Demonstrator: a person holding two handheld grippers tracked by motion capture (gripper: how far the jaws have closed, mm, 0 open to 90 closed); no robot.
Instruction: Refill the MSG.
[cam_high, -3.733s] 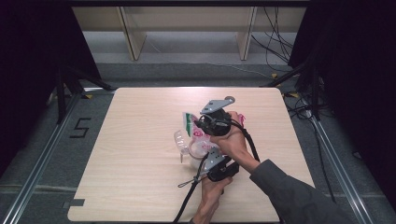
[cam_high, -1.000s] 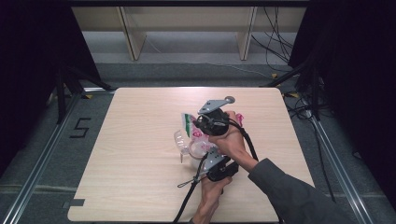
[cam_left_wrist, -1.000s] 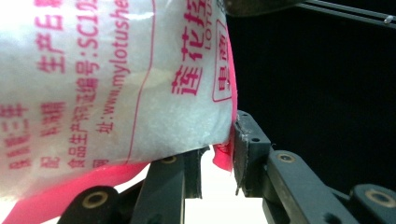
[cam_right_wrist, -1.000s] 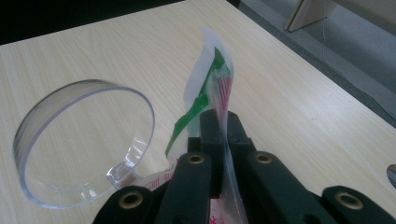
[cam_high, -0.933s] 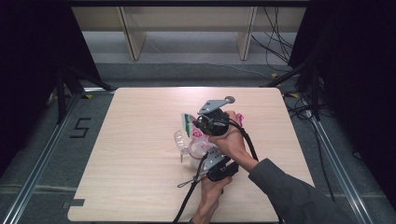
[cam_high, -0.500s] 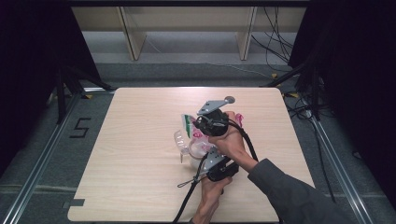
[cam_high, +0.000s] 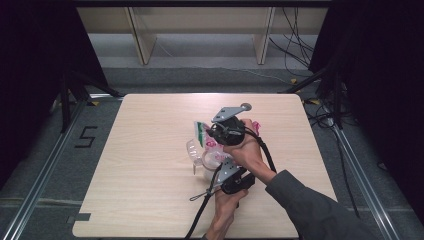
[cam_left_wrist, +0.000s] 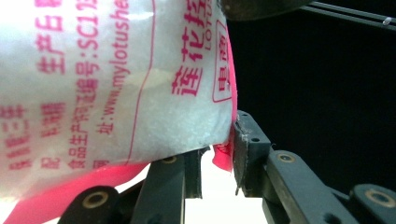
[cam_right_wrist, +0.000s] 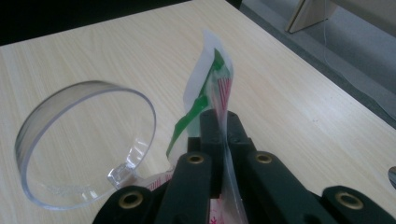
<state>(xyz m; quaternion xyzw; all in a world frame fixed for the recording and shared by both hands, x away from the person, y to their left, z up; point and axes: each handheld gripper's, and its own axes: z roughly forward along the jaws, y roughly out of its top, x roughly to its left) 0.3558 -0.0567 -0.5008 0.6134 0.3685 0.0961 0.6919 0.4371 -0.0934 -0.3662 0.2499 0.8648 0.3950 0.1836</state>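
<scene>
A plastic bag of white granules (cam_left_wrist: 93, 79) with pink print hangs over the middle of the table. My left gripper (cam_left_wrist: 217, 154) is shut on the bag's pink bottom corner. My right gripper (cam_right_wrist: 223, 123) is shut on the bag's thin top edge (cam_right_wrist: 212, 79), which has a green strip. In the high view the right gripper (cam_high: 214, 136) sits above the left gripper (cam_high: 221, 162), with the bag (cam_high: 206, 134) between them. A clear plastic cup (cam_right_wrist: 84, 140) with a small handle stands just beside the bag, to its left in the high view (cam_high: 195, 150).
The light wooden table (cam_high: 145, 150) has bare room all around the hands. Black cables (cam_high: 200, 200) trail from the grippers toward the near edge. Beyond the table's far edge are wooden shelf legs (cam_high: 142, 35) and a grey floor.
</scene>
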